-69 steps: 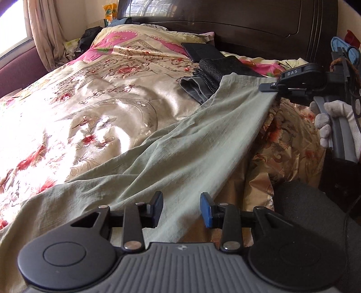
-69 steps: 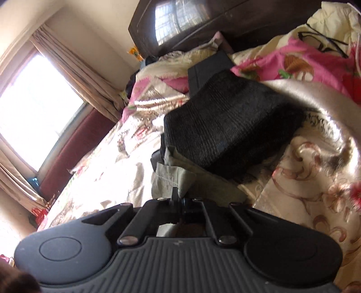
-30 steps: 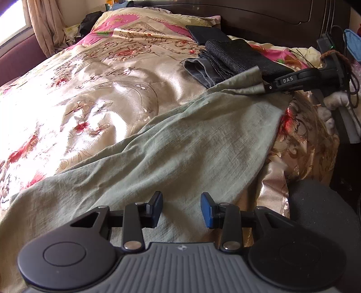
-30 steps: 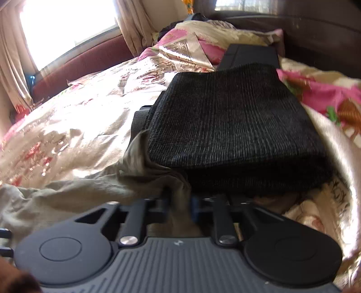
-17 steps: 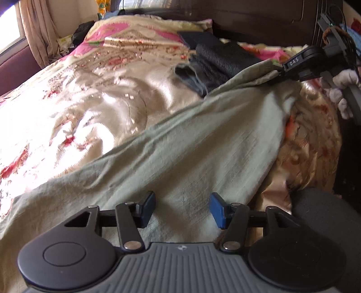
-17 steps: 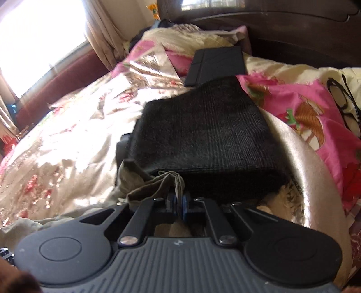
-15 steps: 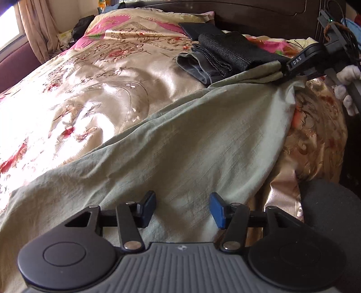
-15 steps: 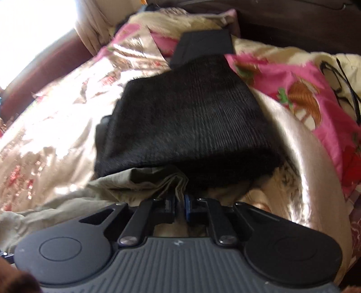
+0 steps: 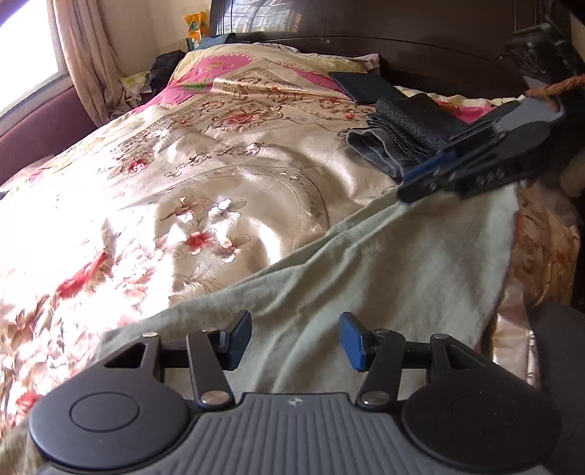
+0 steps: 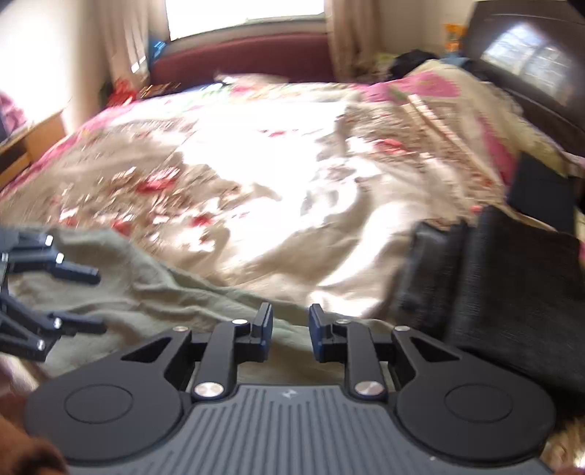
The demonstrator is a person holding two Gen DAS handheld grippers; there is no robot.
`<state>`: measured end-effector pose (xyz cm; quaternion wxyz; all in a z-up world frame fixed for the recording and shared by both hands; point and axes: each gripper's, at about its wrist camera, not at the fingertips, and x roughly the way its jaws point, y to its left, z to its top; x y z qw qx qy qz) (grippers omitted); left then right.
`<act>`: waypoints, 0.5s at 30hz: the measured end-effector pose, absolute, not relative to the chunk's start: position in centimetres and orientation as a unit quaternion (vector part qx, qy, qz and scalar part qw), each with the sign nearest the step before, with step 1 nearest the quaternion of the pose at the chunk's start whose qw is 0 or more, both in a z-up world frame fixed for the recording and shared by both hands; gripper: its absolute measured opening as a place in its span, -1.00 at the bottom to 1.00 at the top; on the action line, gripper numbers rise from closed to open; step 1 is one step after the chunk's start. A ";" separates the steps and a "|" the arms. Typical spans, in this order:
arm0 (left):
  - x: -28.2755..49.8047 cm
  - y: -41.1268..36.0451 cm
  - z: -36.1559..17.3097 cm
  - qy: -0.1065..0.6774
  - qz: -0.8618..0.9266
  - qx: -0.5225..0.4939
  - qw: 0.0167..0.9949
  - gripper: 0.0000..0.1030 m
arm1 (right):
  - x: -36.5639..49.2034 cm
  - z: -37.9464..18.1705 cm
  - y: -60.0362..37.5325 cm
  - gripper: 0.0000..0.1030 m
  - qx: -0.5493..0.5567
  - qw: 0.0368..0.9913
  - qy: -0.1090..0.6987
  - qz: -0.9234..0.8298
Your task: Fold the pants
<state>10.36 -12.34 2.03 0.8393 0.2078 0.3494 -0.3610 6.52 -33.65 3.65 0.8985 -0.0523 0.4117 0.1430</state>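
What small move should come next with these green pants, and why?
Probably lower the left claw and close it on the pale green cloth pants. Both claws are open: the right claw grips nothing, and the pants lie spread across the floral satin bedspread, unfolded. A new grip seems needed before any fold.

Pants (image 9: pixel 384 263): I see them spread on the bedspread (image 9: pixel 219 175), along its near edge, running from my left gripper (image 9: pixel 295 339) toward the right gripper (image 9: pixel 420 182).
Left gripper: over the pants' near part, fingers apart.
Right gripper (image 10: pixel 290 329): above the pants' far end (touching or not, I cannot tell).
Folded clothes stack (image 9: pixel 406 135): on the bedspread, just behind the right gripper.
Headboard (image 9: pixel 365 33): behind the stack.
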 end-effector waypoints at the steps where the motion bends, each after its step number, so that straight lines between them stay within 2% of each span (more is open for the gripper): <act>1: 11.3 -12.4 1.8 0.351 -0.360 0.216 0.837 0.29 | 7.6 2.7 -32.7 -0.56 -0.069 0.886 0.429 0.163; 4: 13.2 -12.6 1.1 0.358 -0.365 0.232 0.828 0.29 | 9.5 0.8 -31.1 -0.55 -0.120 0.854 0.469 0.189; 8: 14.3 -12.8 0.0 0.362 -0.381 0.265 0.808 0.26 | 9.5 0.9 -31.0 -0.55 -0.153 0.835 0.483 0.213; 9: 14.4 -12.8 -0.4 0.362 -0.384 0.275 0.804 0.08 | 9.7 0.9 -30.8 -0.62 -0.160 0.833 0.486 0.210; 10: 14.5 -12.8 -0.7 0.363 -0.383 0.283 0.801 -0.29 | 10.0 0.8 -30.7 -0.64 -0.158 0.832 0.490 0.206; 11: 14.8 -12.8 -1.1 0.370 -0.380 0.289 0.797 -0.45 | 10.1 0.7 -30.8 -0.75 -0.154 0.833 0.492 0.201; 12: 15.1 -12.7 -1.2 0.375 -0.378 0.285 0.797 -0.51 | 10.6 0.7 -31.0 -0.85 -0.148 0.835 0.493 0.195; 15: 16.3 -12.1 -1.2 0.368 -0.343 0.273 0.820 -0.52 | 11.2 0.6 -31.4 -0.86 -0.141 0.845 0.483 0.179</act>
